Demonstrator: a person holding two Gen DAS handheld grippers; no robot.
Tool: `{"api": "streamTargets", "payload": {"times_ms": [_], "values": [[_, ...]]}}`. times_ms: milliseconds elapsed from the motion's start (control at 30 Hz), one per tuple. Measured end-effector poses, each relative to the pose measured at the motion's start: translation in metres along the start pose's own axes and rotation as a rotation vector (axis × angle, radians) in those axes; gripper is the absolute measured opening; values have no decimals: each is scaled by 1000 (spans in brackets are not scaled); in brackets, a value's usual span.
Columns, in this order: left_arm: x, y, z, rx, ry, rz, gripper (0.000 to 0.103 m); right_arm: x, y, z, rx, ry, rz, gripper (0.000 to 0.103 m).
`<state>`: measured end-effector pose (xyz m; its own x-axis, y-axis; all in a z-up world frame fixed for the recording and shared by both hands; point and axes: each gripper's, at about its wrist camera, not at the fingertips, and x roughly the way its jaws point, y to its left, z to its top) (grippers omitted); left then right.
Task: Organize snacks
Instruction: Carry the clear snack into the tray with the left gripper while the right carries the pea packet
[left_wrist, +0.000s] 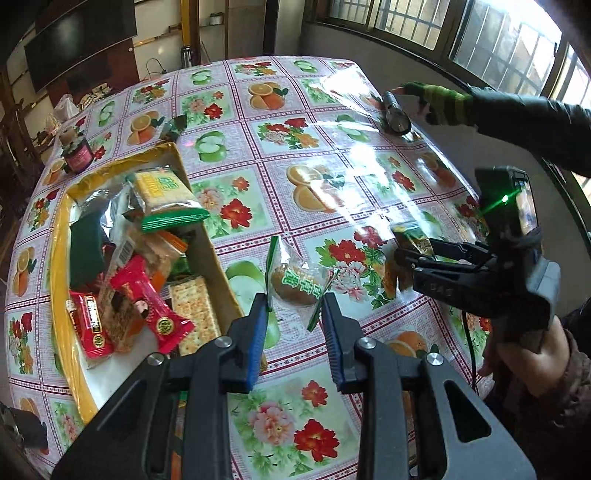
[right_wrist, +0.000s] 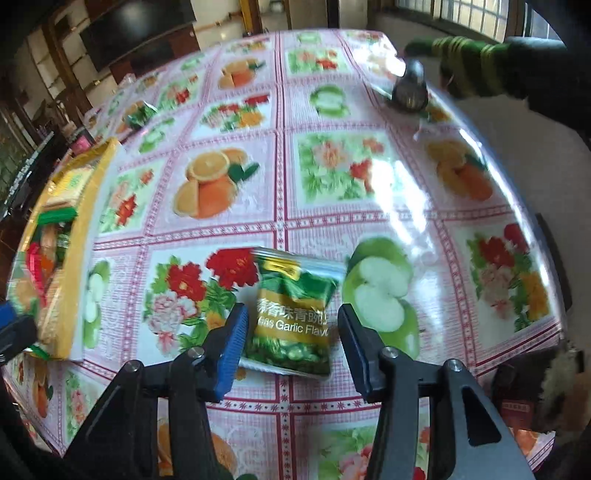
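2 packets are waiting outside the box: the left gripper (left_wrist: 295, 314) is hovering open around a cake packet (left_wrist: 295, 282), and the right gripper (right_wrist: 290, 332) is straddling, unclosed, a green pea packet (right_wrist: 295, 314) lying on the table (right_wrist: 369, 229). Many snacks are already lying in the yellow box (left_wrist: 207, 254); another green packet (left_wrist: 175, 125) is lying beyond it.

Left gripper (left_wrist: 294, 308) low over the table, jaws parted, blue pads (left_wrist: 257, 334) flanking a cake pack (left_wrist: 295, 282) without visibly touching it. Right gripper (right_wrist: 289, 332) also parted, spread wide around a pea bag (right_wrist: 295, 314), perhaps grazing one edge. Bare right hand (left_wrist: 532, 363) wrapped around its handle.
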<state>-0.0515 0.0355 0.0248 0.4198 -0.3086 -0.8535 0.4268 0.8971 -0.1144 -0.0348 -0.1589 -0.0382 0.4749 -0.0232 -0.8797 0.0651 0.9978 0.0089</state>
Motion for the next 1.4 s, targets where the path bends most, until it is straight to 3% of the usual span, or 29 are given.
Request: {"api": "streamTargets", "payload": {"times_ms": [33, 100, 367, 533, 767, 1067, 1200, 1400], "values": [[-1, 1, 0, 2, -2, -2, 31, 0, 4, 0, -33, -7, -28, 40], [-2, 3, 1, 0, -4, -8, 32, -1, 8, -1, -61, -6, -45, 37], [-4, 8, -2, -3, -10, -9, 32, -39, 10, -4, -80, -98, -57, 36], [-7, 10, -4, -21, -13, -14, 32, -70, 35, 3, -132, -167, -11, 36], [-21, 34, -13, -82, -41, 21, 34, -90, 102, 18, -254, -234, 107, 36], [-30, 100, -18, -227, -59, 117, 35, -70, 181, 41, -362, -227, 266, 36], [-23, 138, -13, -301, -38, 156, 35, -51, 205, 55, -369, -203, 308, 36], [0, 178, -5, -404, 37, 154, 35, -21, 232, 68, -367, -142, 338, 36]]}}
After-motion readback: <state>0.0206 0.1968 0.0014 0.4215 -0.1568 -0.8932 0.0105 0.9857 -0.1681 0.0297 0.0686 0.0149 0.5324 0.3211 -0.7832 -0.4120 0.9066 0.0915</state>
